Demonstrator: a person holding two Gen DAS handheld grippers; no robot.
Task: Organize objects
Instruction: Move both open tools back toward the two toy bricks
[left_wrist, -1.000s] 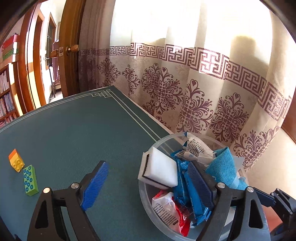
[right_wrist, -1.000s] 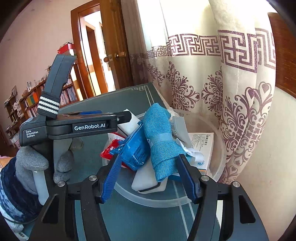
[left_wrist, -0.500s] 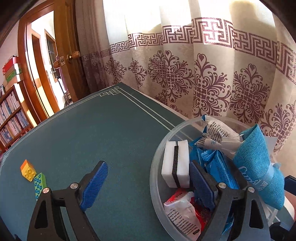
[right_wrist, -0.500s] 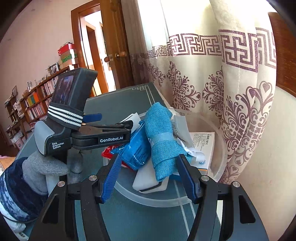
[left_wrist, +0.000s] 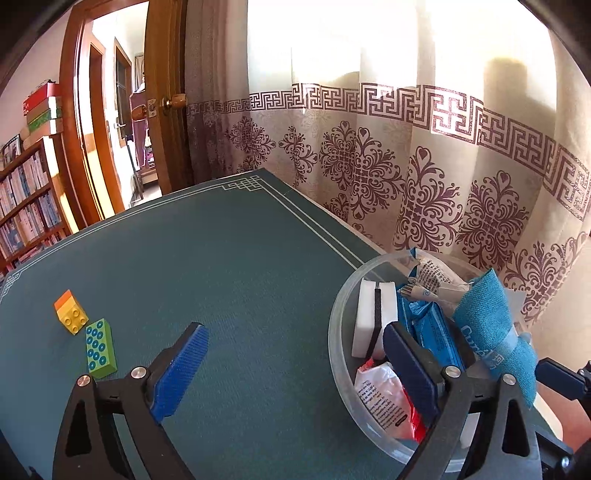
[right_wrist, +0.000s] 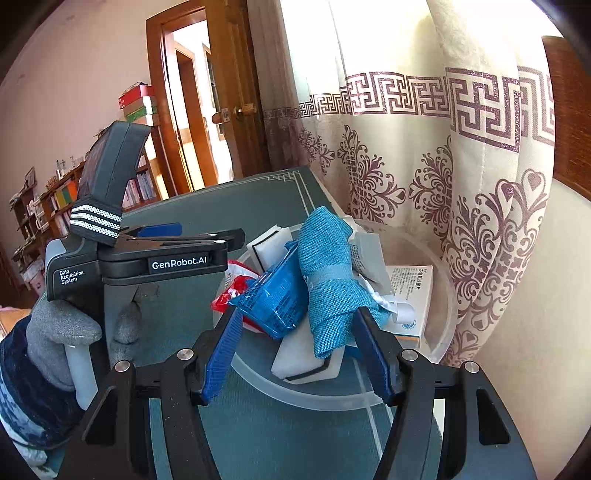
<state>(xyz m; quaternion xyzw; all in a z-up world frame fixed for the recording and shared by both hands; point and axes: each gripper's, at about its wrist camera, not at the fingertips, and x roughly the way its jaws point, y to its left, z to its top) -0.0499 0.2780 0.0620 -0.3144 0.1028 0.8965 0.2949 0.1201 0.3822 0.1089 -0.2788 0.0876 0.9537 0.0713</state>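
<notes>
A clear round bowl (left_wrist: 338, 325) (right_wrist: 439, 295) at the table's right edge holds a white sponge (left_wrist: 369, 314), a blue packet (left_wrist: 432, 325), a red and white packet (left_wrist: 380, 395), a rolled blue cloth (left_wrist: 491, 328) (right_wrist: 328, 266) and a white box (right_wrist: 410, 295). An orange and yellow brick (left_wrist: 70, 312) and a green brick (left_wrist: 99, 347) lie on the green table (left_wrist: 221, 258) at the left. My left gripper (left_wrist: 295, 369) is open and empty, its right finger over the bowl. My right gripper (right_wrist: 299, 354) is open and empty, just before the bowl.
A patterned curtain (left_wrist: 406, 147) hangs right behind the table and bowl. A wooden door (left_wrist: 162, 92) and bookshelves (left_wrist: 26, 206) are at the far left. The left hand-held unit (right_wrist: 110, 258) with a gloved hand fills the left of the right wrist view.
My left gripper has pulled back and turned left, away from the bowl. The white sponge now stands on edge inside the bowl. My right gripper has hardly moved.
</notes>
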